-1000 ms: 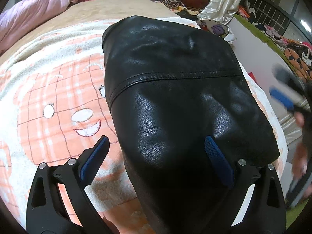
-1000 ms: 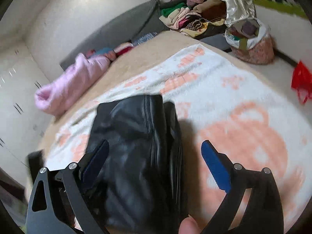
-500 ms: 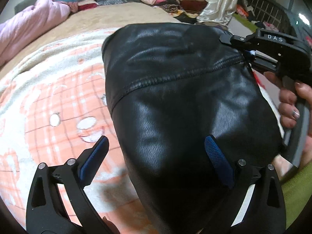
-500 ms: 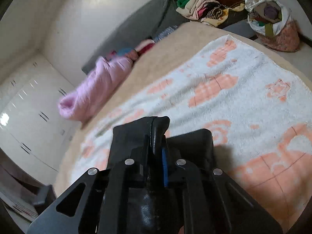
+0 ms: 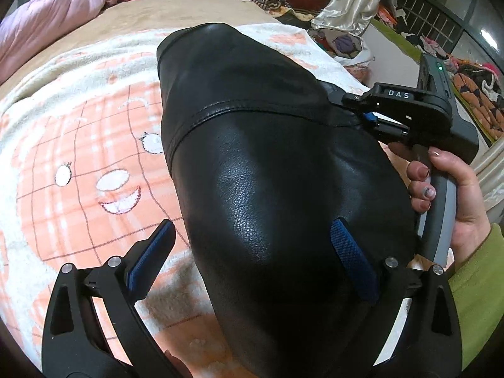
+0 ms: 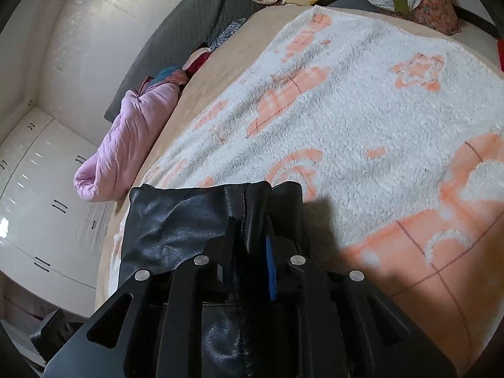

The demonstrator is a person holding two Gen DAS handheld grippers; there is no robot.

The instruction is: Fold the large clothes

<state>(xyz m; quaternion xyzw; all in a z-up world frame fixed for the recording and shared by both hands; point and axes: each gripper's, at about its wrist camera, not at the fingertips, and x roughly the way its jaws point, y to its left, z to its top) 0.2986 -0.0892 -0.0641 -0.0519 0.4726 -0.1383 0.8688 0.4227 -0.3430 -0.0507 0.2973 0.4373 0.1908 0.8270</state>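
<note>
The left claw (image 5: 249, 258) hangs with its jaws wide apart over the near end of the black leather garment (image 5: 252, 145), which lies on the bed's orange-and-white blanket (image 5: 78, 145). At the garment's right edge, the right claw (image 6: 252, 252) is clamped on a fold.

R gripper (image 5: 362, 115) pinching black jacket (image 5: 267, 163) edge.

The left wrist view looks steeply down from close above the black leather garment (image 5: 267, 163), facing across the white and orange fleece blanket (image 5: 78, 163) toward the clothes piles. The right wrist view sits low at the garment's edge, very near, facing across the blanket toward the white wall. Both share garment, blanket and the pink quilted bundle (image 6: 126, 138).
</note>
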